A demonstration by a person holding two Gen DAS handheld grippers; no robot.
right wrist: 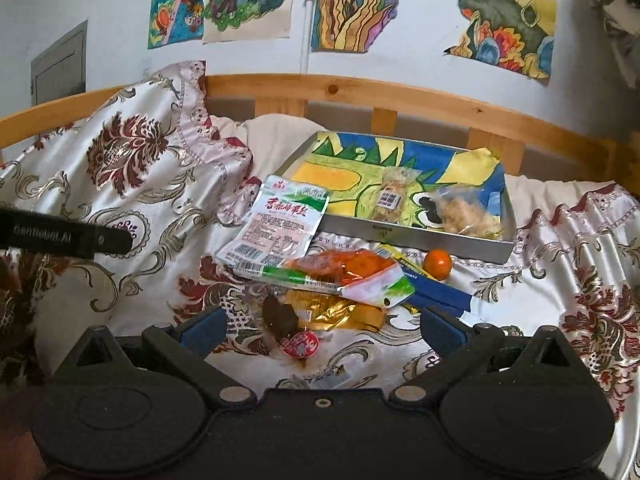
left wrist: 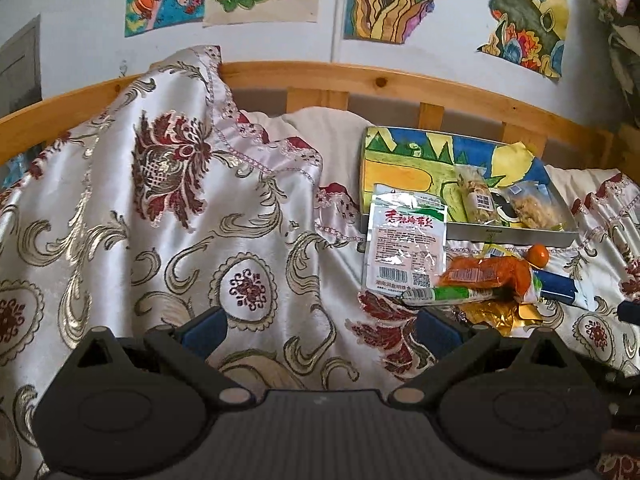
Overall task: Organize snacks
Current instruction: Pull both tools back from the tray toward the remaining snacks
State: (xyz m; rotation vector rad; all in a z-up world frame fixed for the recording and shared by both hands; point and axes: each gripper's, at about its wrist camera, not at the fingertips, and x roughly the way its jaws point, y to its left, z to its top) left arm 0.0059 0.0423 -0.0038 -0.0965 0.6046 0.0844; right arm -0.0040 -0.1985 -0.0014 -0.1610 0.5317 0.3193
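The metal tray (right wrist: 404,240) lies on the flowered satin bedspread (right wrist: 132,184), near the wooden bed rail (right wrist: 360,88). A colourful drawing lines its bottom. Inside the tray, at its right part, there are two clear snack packets (right wrist: 390,196) side by side, the right one (right wrist: 464,214) close to the right wall.

The other snacks lie in a loose pile just in front of the tray. A white and green pouch with red letters (right wrist: 276,220) leans with its top edge against the left front corner of the tray. In front of the tray's front wall an orange packet (right wrist: 352,264) rests on a green and white packet (right wrist: 372,286), and a gold wrapper (right wrist: 340,312) lies under them, nearer to the camera. A small orange fruit (right wrist: 438,264) sits just beside the tray's front wall, to the right of the pile, touching a blue packet (right wrist: 436,296). A dark snack in clear wrap (right wrist: 280,316) with a small red label lies furthest from the tray.

The right gripper (right wrist: 320,328) has its fingers wide apart and holds nothing; the dark snack is between them. The left gripper (left wrist: 320,326) is also spread wide and empty, over the bedspread to the left of the pile.
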